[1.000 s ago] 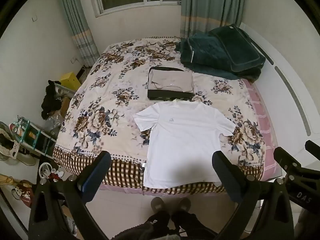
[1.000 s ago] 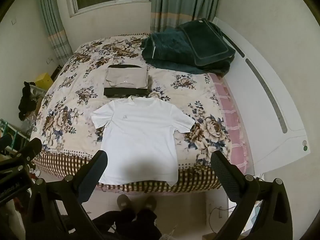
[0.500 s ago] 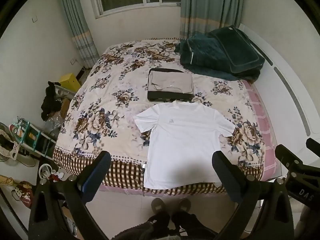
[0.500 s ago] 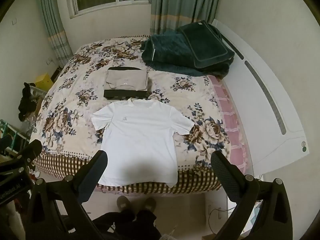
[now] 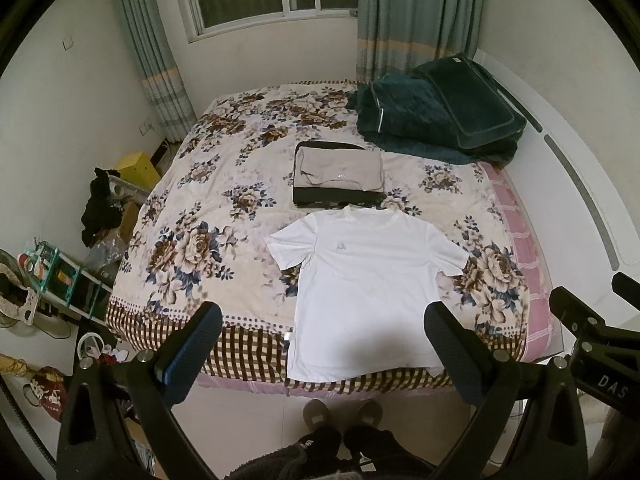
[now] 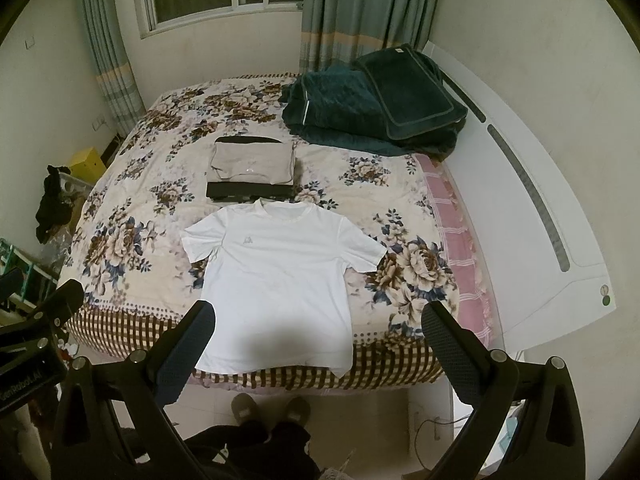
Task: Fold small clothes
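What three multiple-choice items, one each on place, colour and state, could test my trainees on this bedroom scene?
1. Where does the folded pile lie?
A. beyond the white T-shirt's collar
B. on the floor
C. on the dark green quilt

2. What colour is the pile's top garment?
A. red
B. beige
C. blue

3. How does the white T-shirt lie?
A. folded in half
B. crumpled
C. spread flat, sleeves out

Answers:
1 A: the pile sits on the floral bedspread just past the collar.
2 B: beige cloth tops a black layer.
3 C: both sleeves lie open, hem at the bed's edge.
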Demonstrator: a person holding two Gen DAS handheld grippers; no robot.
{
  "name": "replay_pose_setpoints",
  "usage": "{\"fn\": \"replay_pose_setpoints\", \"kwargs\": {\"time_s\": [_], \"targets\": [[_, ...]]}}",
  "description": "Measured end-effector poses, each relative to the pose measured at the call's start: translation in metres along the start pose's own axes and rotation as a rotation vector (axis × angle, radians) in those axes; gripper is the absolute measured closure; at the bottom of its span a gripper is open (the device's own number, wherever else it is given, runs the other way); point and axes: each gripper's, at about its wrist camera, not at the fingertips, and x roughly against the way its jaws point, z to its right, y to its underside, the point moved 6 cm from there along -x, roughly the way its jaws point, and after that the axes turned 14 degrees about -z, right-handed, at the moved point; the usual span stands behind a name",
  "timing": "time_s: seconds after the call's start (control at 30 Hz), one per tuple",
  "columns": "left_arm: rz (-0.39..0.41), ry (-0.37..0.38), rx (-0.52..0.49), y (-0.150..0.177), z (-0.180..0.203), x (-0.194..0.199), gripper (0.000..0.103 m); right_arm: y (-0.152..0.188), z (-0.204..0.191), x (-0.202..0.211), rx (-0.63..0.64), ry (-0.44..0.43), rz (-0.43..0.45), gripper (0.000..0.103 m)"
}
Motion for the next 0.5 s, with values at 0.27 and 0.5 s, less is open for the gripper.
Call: {"fn": "replay_pose_setpoints", "kwargs": {"time_s": [0.27, 0.5], "targets": [[0.003, 0.001, -0.001, 0.001, 0.0, 0.0, 0.0, 0.002, -0.002, 0.0, 0.001, 0.001, 0.004, 0.0], [0.015, 0.002, 0.006, -0.008, -0.001, 0.003, 0.0, -0.001, 0.003, 0.014, 0.002, -0.001, 0.009, 0.0]]}}
